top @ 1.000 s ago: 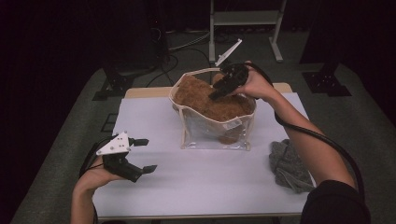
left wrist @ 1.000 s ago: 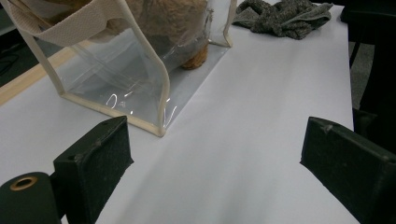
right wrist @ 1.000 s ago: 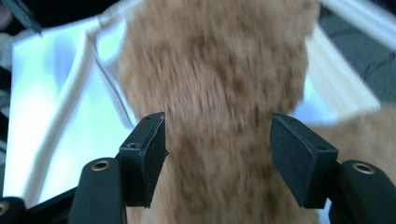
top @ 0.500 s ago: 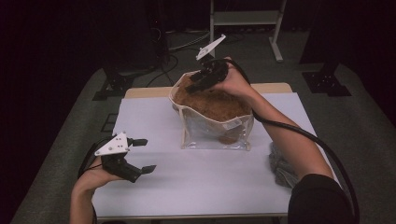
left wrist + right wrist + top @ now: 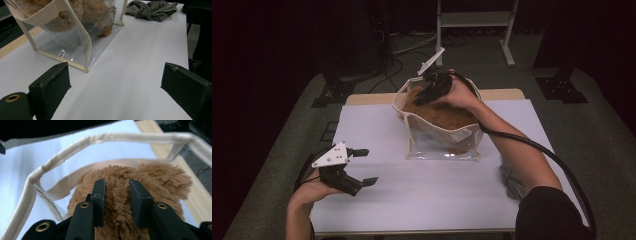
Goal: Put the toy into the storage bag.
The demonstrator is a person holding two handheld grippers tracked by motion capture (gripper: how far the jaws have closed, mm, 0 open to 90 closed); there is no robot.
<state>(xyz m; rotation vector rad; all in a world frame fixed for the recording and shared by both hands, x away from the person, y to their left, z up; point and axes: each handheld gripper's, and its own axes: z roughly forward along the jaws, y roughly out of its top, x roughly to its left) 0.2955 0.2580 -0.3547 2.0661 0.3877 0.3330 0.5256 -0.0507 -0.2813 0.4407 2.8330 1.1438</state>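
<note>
Pinching brown fluffy plush fabric (image 5: pixel 117 195) with the just-closing right claw (image 5: pixel 117 192), upper centre; risking dragging the clear cream-trimmed bag (image 5: pixel 439 142) over; left claw (image 5: pixel 362 167) idling spread.

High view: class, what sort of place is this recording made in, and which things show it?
Probably a lab or recording studio: a white-topped table stands among dark surroundings, cables trail over grey carpet, and a metal stand rises behind. A person works a clear bag with handheld grippers.
</note>
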